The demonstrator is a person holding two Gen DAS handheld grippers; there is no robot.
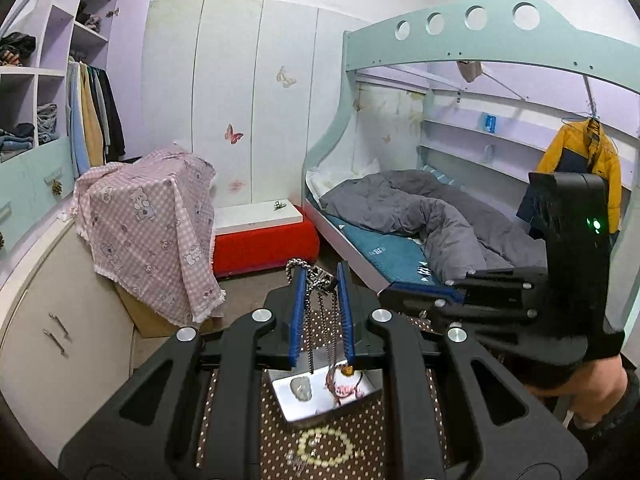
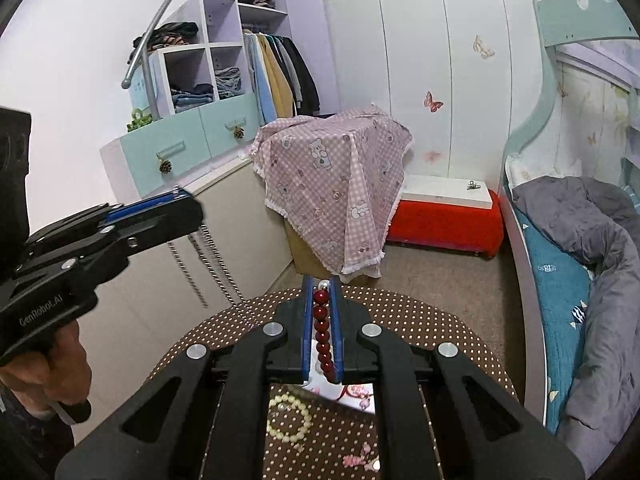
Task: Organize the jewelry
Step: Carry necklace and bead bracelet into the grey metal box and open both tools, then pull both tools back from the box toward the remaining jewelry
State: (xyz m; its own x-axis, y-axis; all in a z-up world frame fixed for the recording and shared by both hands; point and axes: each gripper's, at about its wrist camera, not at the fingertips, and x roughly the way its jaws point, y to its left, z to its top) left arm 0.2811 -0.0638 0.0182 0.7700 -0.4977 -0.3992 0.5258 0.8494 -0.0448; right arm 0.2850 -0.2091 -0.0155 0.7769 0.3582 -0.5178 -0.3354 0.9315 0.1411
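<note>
Left gripper (image 1: 319, 280): closed on a silver chain necklace (image 1: 316, 312), lifted above the table; the chain hangs in loops between the blue pads down toward the tray.
Right gripper (image 2: 321, 300): closed on a red bead bracelet (image 2: 322, 332), its beads lined up between the fingers, held above the table's near side.
Metal tray (image 1: 292, 410): sits on the brown dotted tablecloth (image 2: 420, 320) directly below both tools; it already holds a pale stone piece (image 1: 301, 388) and a pink ornament (image 1: 346, 390) (what the ornament is cannot be made out).
Cream bead bracelet (image 2: 289, 416): lies on the cloth just beside the tray, outside it, untouched.
Pink trinket (image 2: 358, 460): lies on the cloth nearer the camera in the right wrist view, also outside the tray.
Done so far: judging from the layout, at least two items rest in the tray.
In hand: two pieces are lifted (one per gripper), neither yet set down.
Left to do: probably placing the chain and the red beads, then collecting the cream bracelet and the pink trinket; the task appears roughly at its midpoint.
</note>
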